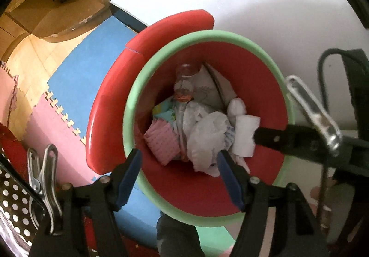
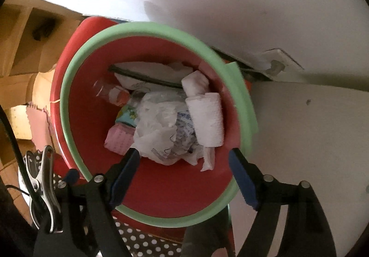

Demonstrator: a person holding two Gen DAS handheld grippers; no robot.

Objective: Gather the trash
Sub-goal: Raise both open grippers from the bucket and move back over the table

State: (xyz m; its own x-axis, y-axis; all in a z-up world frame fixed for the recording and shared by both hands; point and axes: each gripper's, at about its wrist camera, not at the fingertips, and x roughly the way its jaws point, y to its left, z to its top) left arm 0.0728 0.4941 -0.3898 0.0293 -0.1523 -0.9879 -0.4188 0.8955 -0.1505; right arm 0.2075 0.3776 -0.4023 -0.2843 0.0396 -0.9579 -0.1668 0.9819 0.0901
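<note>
- Red bin (image 2: 166,190), green rim: held crumpled plastic bag (image 2: 159,134), white paper roll (image 2: 207,118), pink sponge (image 2: 120,139), clear bottle (image 2: 110,93).
- Right gripper (image 2: 184,164): jaws spread above bin.

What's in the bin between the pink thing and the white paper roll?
Crumpled white plastic bags lie between the pink packet and the paper roll in the bin, clearest in the right wrist view.

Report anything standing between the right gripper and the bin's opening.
Nothing visible does. The bin is uncovered, and the right gripper hangs open directly over its mouth, above the white paper roll and the other trash inside.
</note>
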